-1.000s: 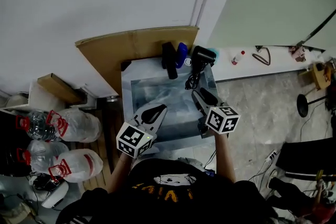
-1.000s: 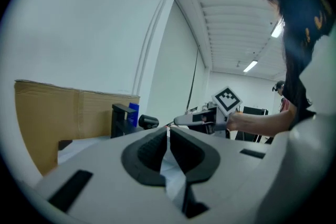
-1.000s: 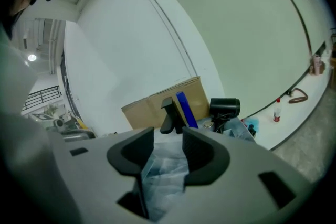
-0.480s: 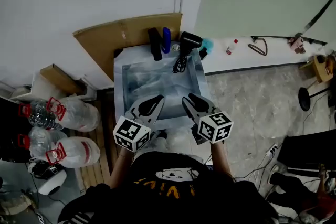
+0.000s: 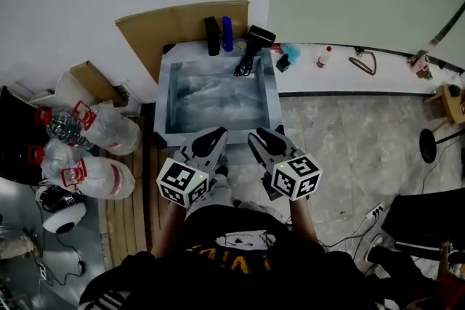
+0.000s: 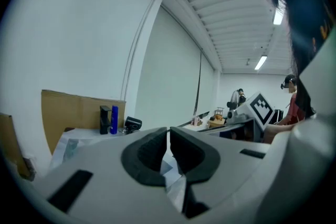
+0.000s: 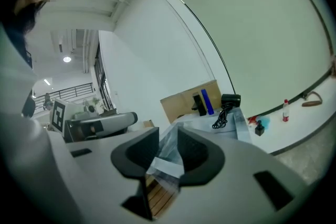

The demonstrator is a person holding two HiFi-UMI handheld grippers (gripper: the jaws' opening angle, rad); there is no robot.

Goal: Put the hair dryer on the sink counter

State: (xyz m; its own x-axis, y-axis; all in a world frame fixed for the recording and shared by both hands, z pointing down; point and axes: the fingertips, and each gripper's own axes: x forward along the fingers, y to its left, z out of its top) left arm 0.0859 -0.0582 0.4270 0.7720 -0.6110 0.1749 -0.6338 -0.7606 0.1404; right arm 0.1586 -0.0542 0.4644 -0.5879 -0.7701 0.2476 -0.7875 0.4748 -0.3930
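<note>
Looking down from the head view, the biggest thing was the plastic-wrapped sink counter (image 5: 270, 102), with a cardboard sheet (image 5: 174, 29) propped behind it at 12 o'clock and a few big water jugs (image 5: 98, 133) on the floor off at 9 o'clock.

Both tools had pulled back a fair way compared with a second before. Back then they were out over the basin, and the right one was close to the dryer's cord. By this moment they hung around the counter's 6 o'clock edge, close to the person's body.

The left gripper (image 6: 168, 135) had its jaws drawn together with only a sliver between them, nothing in there. The right gripper (image 7: 168, 136) had just been closing. Its jaws stood partly apart and weren't pinching anything, as far as I could tell. You could just see the plastic wrap through the gap.

The hair dryer (image 5: 258, 35) sat on the counter's far corner at about 1 o'clock, and its cord (image 5: 243, 67) trailed toward the basin. A blue bottle (image 5: 227, 33) and a black block (image 5: 211, 35) stood just beside it, toward 12.

So my read: the dryer was already placed, nobody was touching it, and this was just the backing-off bit.
</note>
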